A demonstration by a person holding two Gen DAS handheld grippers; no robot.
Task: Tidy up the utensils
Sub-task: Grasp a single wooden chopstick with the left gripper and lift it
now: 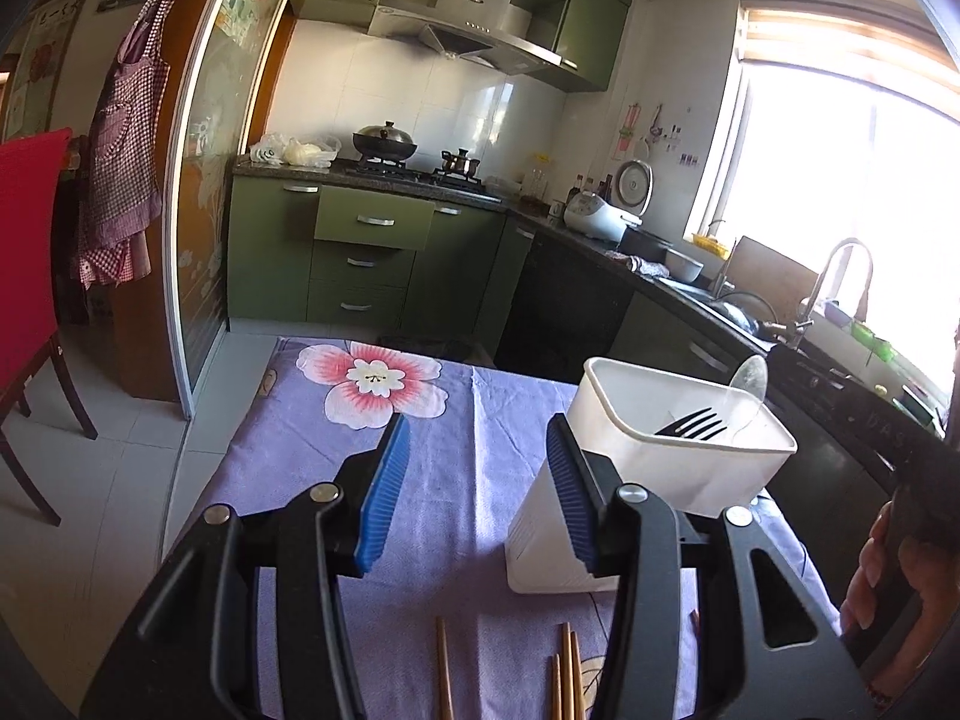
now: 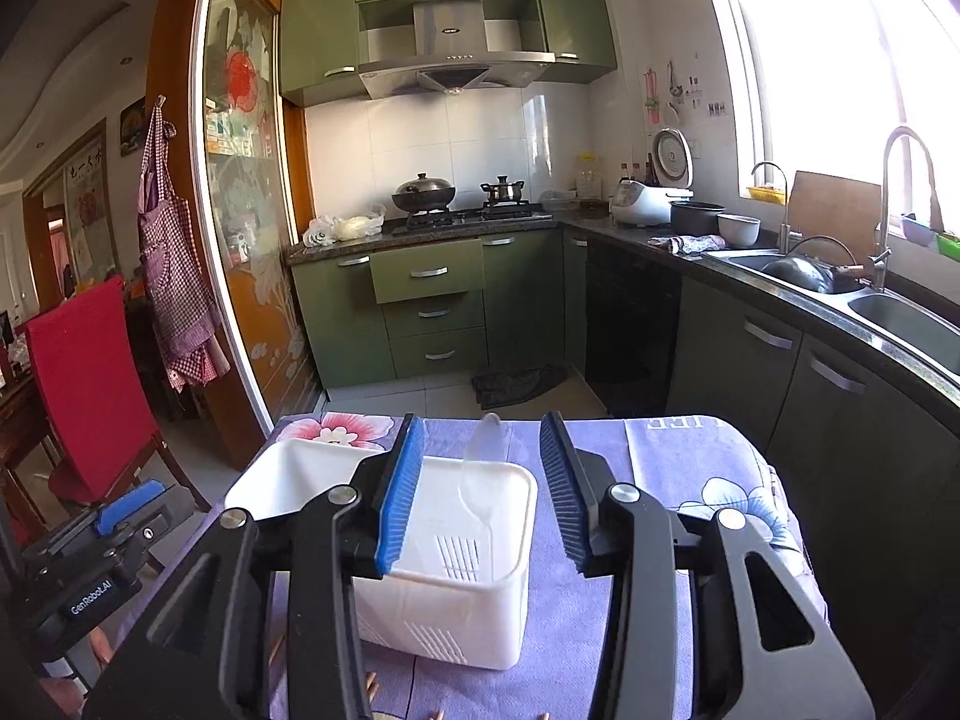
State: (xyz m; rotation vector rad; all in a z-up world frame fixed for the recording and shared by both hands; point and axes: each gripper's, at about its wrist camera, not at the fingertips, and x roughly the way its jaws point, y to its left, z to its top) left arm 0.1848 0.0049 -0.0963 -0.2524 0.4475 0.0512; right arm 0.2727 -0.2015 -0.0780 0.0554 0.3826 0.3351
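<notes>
A white two-compartment utensil holder (image 1: 660,468) stands on the purple flowered tablecloth (image 1: 468,420). A black slotted utensil (image 1: 690,423) and a clear plastic spoon (image 1: 750,384) stand in it. My left gripper (image 1: 477,492) is open and empty just left of the holder, its right pad close to the holder's wall. Wooden chopsticks (image 1: 567,672) lie on the cloth below it. In the right wrist view my right gripper (image 2: 480,495) is open over the holder (image 2: 456,612). The clear spoon (image 2: 487,450) stands free between its pads, touching neither.
A red chair (image 2: 90,384) stands left of the table, and the left gripper's body (image 2: 129,507) shows there too. Green cabinets, a hob with pots (image 2: 423,192) and a sink (image 2: 798,270) run along the back and right. A hand (image 1: 870,576) is at the right edge.
</notes>
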